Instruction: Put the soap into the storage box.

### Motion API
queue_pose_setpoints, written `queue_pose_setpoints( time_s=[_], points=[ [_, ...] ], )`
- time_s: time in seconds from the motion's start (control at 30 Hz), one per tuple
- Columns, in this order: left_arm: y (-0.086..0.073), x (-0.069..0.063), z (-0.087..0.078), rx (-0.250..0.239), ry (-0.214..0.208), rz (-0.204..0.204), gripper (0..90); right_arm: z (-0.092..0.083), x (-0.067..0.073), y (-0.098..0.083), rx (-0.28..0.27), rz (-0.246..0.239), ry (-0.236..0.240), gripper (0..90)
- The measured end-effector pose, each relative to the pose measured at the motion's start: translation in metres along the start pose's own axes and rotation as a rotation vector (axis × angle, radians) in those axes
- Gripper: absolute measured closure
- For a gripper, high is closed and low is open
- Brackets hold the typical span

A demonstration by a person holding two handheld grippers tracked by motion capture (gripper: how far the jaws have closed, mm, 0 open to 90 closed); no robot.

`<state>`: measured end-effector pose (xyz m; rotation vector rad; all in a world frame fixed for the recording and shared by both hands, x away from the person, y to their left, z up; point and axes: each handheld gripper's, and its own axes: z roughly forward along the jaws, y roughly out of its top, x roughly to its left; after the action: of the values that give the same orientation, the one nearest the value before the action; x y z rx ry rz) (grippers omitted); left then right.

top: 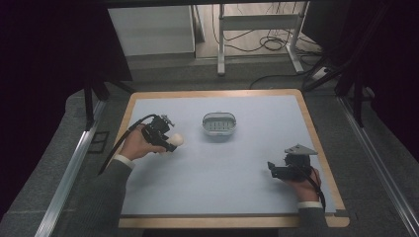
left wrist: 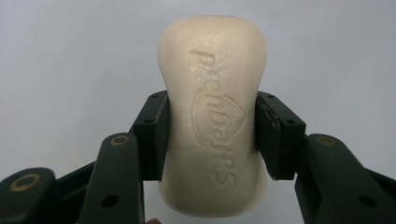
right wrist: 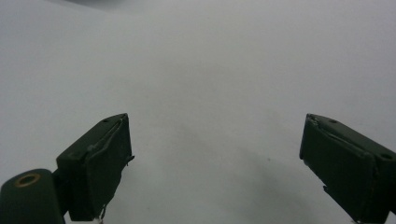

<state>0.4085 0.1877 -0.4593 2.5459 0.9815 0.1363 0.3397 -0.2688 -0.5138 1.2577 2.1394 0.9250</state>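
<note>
A cream bar of soap [left wrist: 214,121] with embossed lettering sits clamped at its narrow waist between both pads of my left gripper [left wrist: 211,135]. From above, that left gripper [top: 170,142] is at the table's left, holding the soap [top: 176,140] just above the pale blue mat. An oval grey soap dish [top: 219,123] with a ribbed floor stands empty at the mat's middle back, to the right of the soap. My right gripper [top: 271,168] rests low at the right front, its jaws wide apart with nothing between them, and its pads [right wrist: 100,163] frame bare mat.
The pale blue mat [top: 222,168] covers a wooden-edged table [top: 316,143]. Dark floor and metal rails flank the table, and a white desk frame with cables stands beyond the far edge.
</note>
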Motion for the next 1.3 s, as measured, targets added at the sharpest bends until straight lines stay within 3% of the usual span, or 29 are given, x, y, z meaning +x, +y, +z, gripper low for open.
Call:
queue_pose_setpoints(
  time_s=[0.33,0.73,1.3],
  points=[
    [0.01,-0.001,-0.005,-0.004,0.0,0.009,49.8,0.0,0.0,0.0,0.0,-0.001,0.0,8.7],
    [0.025,-0.001,-0.004,0.027,0.001,0.044,49.8,0.0,-0.001,0.0,-0.002,0.001,0.001,8.7],
    [0.052,-0.009,-0.002,0.006,0.01,0.084,49.8,0.0,-0.002,-0.001,-0.001,0.0,0.011,8.7]
  ],
)
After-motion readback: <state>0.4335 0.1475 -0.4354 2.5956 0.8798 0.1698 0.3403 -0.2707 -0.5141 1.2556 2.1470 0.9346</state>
